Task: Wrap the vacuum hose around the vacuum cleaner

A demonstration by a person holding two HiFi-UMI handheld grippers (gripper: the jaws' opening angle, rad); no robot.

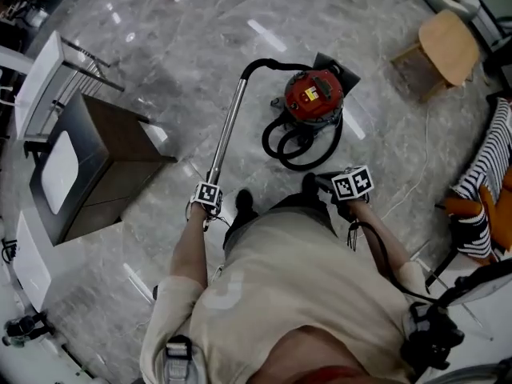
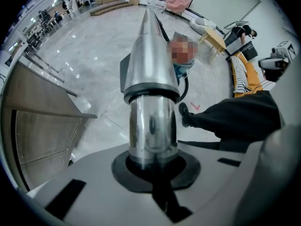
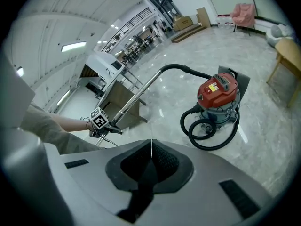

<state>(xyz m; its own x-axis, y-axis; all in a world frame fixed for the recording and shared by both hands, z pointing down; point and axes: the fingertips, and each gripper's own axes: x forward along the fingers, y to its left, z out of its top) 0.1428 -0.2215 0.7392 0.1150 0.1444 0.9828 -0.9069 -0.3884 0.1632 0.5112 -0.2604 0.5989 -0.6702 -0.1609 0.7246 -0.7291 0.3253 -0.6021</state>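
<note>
Looking at how things lie, I'd say the wrapping has barely got going. The vacuum cleaner (image 1: 314,96) sits on the marble floor (image 1: 160,70) out in front of the person, red lid up. The black hose (image 1: 298,146) lies in a couple of loose loops on the floor right against its near side, with one strand curving round the canister's right flank. Nothing looks wound snugly on the body, though the far side is hidden, so I can't swear to it.

The long metal wand (image 1: 230,118) runs from its curved end by the vacuum down to the left gripper (image 2: 153,166), which is clamped tight round the shiny tube near its lower end and points steeply down. The right gripper (image 3: 151,161) has its jaws pressed together with nothing between them, and it's aimed toward the vacuum.

So what's left, as I read it, is pretty much everything: gather those floor loops, lead them round the canister, and park the wand somewhere. That wand is long and stiff, so it's probably the awkward bit.
</note>
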